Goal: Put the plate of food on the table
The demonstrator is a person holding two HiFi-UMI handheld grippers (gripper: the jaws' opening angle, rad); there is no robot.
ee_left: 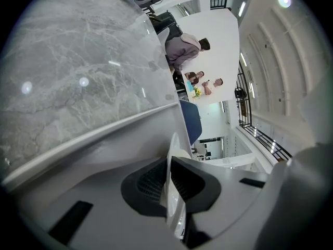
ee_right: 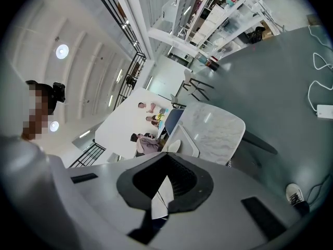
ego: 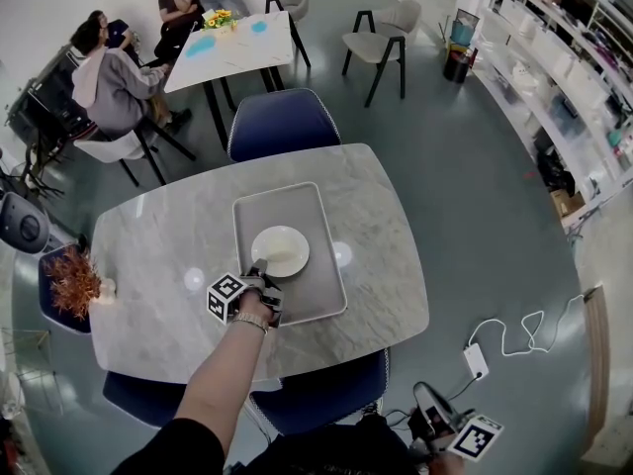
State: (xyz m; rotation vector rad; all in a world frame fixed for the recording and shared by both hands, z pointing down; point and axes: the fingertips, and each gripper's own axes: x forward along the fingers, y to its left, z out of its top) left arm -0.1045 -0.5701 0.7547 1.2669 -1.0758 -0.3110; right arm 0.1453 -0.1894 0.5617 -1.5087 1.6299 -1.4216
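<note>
The marble table (ego: 386, 265) has wide bare surface on the left and on the right of the grey tray (ego: 321, 285), so a gripper can pass there. A bunch of dried orange twigs (ego: 74, 283) blocks the far left end. One blue chair (ego: 282, 122) stands at the far edge and another chair (ego: 316, 404) at the near edge.

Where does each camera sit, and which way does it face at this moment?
Head view: head-mounted, looking steeply down at the marble table, tray and plate; the left forearm, left gripper and right gripper show.
Left gripper view: on the left gripper, looking along its jaws, shut on the plate's rim, across the tray.
Right gripper view: on the right gripper, beside the table, looking toward it; its jaws and the person's head show.
Shared: all three show table, tray and plate.
</note>
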